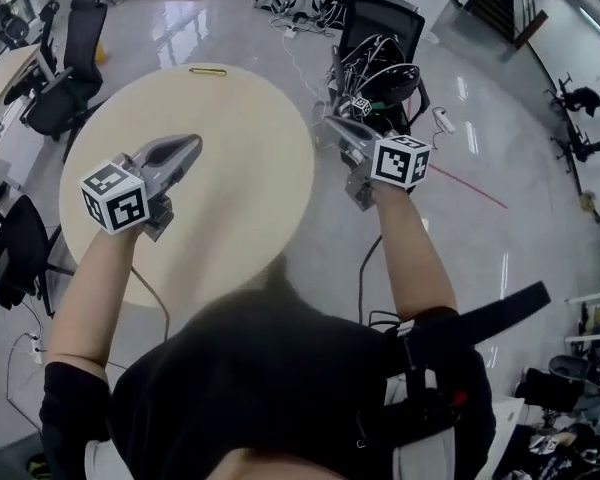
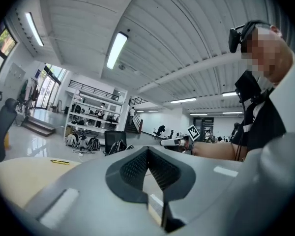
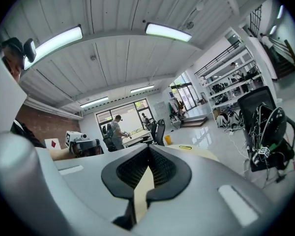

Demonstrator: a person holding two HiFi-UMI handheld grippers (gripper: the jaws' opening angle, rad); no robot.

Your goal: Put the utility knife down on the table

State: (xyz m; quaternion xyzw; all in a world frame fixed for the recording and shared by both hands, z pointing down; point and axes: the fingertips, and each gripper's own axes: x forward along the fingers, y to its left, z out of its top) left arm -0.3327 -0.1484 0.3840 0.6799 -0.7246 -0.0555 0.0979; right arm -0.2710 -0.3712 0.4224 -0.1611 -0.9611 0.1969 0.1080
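Observation:
A yellow utility knife [image 1: 208, 70] lies alone at the far edge of the round beige table [image 1: 250, 198]. It also shows small and far off in the left gripper view [image 2: 60, 162] and in the right gripper view [image 3: 185, 147]. My left gripper [image 1: 190, 143] hangs above the table's left part, shut and empty, its pads meeting at the tips [image 2: 147, 149]. My right gripper [image 1: 332, 123] is held beyond the table's right edge, above the floor. It is shut too, with nothing between its jaws [image 3: 149, 147]. Both point roughly level, away from me.
A black office chair [image 1: 380, 48] loaded with cables stands just past the right gripper. More black chairs [image 1: 65, 78] stand left of the table. Shelves with bags [image 2: 88, 127] line the far wall. A person [image 3: 117, 129] stands at a distant desk.

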